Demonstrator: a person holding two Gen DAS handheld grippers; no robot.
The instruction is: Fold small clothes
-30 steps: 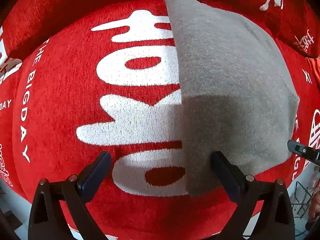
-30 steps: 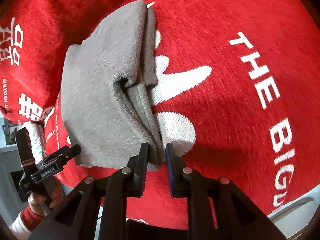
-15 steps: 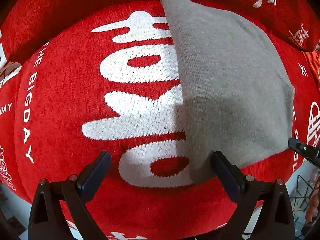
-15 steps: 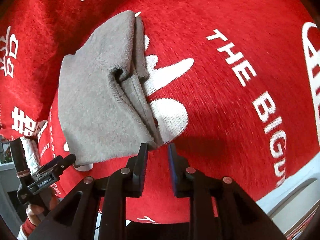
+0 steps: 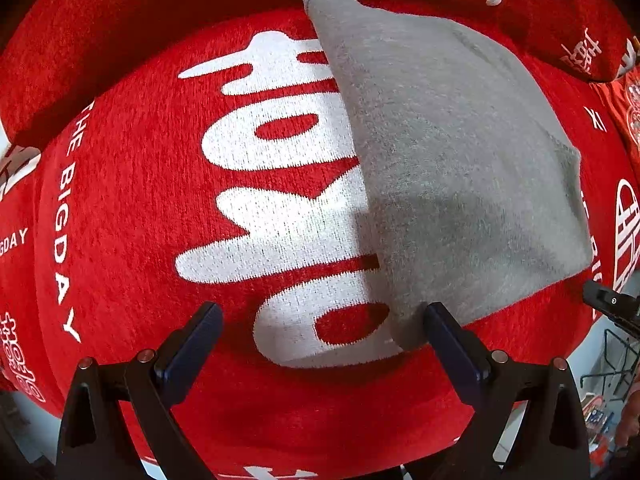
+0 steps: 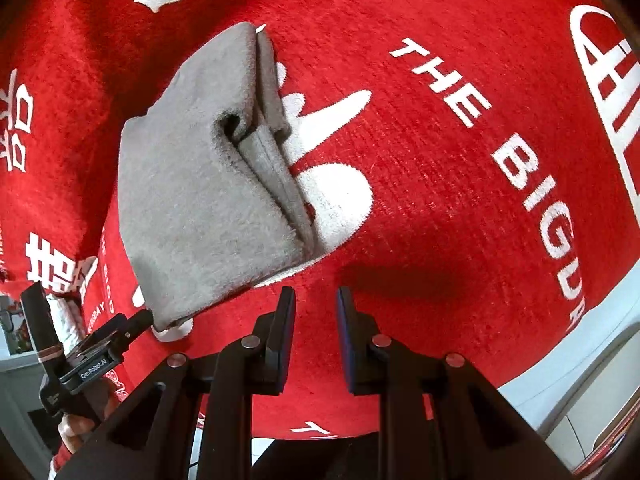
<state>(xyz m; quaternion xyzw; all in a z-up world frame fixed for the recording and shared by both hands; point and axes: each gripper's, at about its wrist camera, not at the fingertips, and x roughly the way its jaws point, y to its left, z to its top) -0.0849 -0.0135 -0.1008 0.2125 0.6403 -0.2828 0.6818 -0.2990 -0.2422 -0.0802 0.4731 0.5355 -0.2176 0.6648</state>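
A grey folded garment (image 5: pixel 452 160) lies on the red blanket (image 5: pixel 132 200) with white lettering. My left gripper (image 5: pixel 320 328) points straight down with its jaws wide open and nothing between them. Its right finger (image 5: pixel 452 344) stands at the garment's near corner. In the right wrist view the same garment (image 6: pixel 192 192) shows its stacked folded edges at upper left. My right gripper (image 6: pixel 315 308) hangs just below and to the right of it, apart from the cloth. Its jaws stand a narrow gap apart with only red blanket between them.
In the right wrist view, a hand holds the left gripper (image 6: pixel 120 328) at the lower left, by the garment's corner. The right gripper's tip (image 5: pixel 612 304) enters the left wrist view at the right edge. The blanket's edge (image 6: pixel 592 320) drops to a pale floor at lower right.
My right gripper has come off the garment's folded edge and drawn back and up, leaving the cloth lying on the blanket. The left gripper has stayed almost still, still wide open.
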